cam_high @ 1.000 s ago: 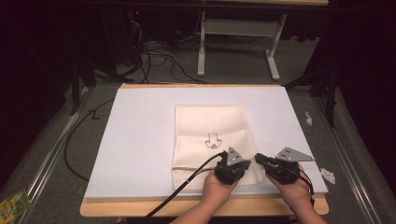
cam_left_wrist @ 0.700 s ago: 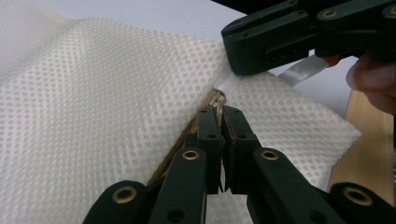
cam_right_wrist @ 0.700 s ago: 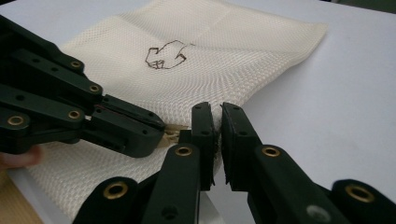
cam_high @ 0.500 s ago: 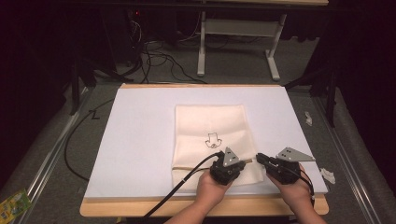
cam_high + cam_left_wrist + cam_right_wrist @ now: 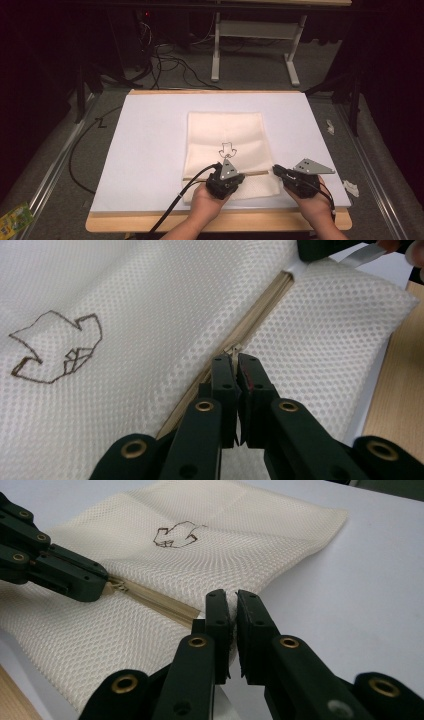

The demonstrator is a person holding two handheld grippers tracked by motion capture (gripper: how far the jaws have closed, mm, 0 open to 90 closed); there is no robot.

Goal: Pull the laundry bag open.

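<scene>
The mesh bag (image 5: 227,145) lies flat on the white table (image 5: 150,150), its zipper (image 5: 160,600) running between both hands: the left gripper (image 5: 235,362) pinches the zipper pull (image 5: 233,349), and the right gripper (image 5: 233,605) clamps the bag's edge at the zipper's end.

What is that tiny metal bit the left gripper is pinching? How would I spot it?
Find the cream mesh bag on the white table mat. A tan zipper crosses its near end; the zipper pull sits there between the left gripper tips, the only metal piece on the fabric.
</scene>
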